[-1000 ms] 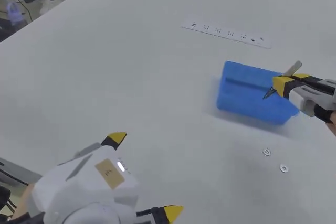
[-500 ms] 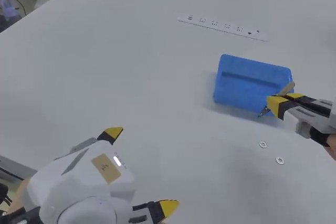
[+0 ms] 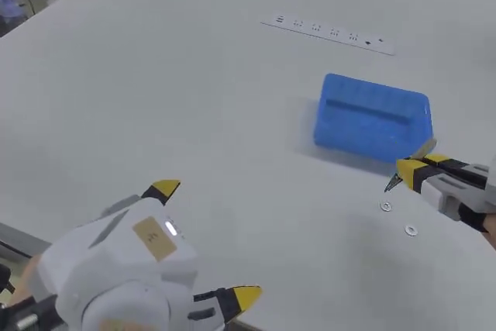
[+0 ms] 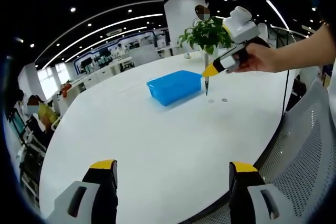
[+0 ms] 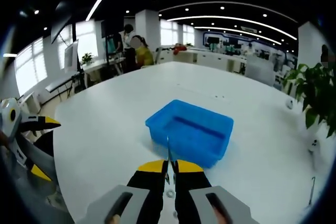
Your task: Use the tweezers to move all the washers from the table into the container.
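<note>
Head view first, says the inspector: where do the washers lie?

Operator: I see both on the white table (image 3: 194, 98), outside the blue container (image 3: 372, 118), on its near side. The first washer (image 3: 386, 206) lies near the container's near right corner. The second washer (image 3: 411, 230) lies just past it, farther from the container.

Inspector: Right gripper?

Operator: My right gripper (image 3: 415, 167) hangs between the container and the first washer. Its jaws are pinched almost together on the tweezers (image 3: 394, 183), whose tips point down close to that washer. I cannot confirm contact. My right gripper view agrees, with the jaws clamped on the tweezers and the container straight ahead.

Inspector: Left gripper?

Operator: My left gripper (image 3: 207, 243) sits well apart from the container, jaws spread wide, nothing between them. A power strip (image 3: 329, 35) lies on the container's far side.
</note>
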{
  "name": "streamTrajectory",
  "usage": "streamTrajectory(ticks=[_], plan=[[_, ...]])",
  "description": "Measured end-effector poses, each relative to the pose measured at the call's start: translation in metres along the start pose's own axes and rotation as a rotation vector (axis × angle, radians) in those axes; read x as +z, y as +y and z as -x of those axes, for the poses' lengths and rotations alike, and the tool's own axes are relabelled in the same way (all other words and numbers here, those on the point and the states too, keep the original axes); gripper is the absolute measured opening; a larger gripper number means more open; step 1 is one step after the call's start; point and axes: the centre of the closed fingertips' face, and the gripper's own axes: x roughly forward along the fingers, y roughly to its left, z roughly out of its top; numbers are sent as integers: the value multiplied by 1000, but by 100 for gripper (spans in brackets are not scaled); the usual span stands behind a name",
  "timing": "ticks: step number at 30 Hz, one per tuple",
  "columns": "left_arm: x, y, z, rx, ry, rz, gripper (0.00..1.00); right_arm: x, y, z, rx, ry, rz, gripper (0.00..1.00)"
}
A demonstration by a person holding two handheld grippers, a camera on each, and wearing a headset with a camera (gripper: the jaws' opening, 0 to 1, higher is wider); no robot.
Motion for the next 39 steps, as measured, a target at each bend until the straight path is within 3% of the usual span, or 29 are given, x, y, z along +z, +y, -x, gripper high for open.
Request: streamTrajectory(ticks=[16,39], plan=[[0,0,0,0,2,-3,89,-17,-7,-3,-13,42,-3,3],[0,0,0,-1,1,1,88,-20,-5,-2,-33,28,-10,3]])
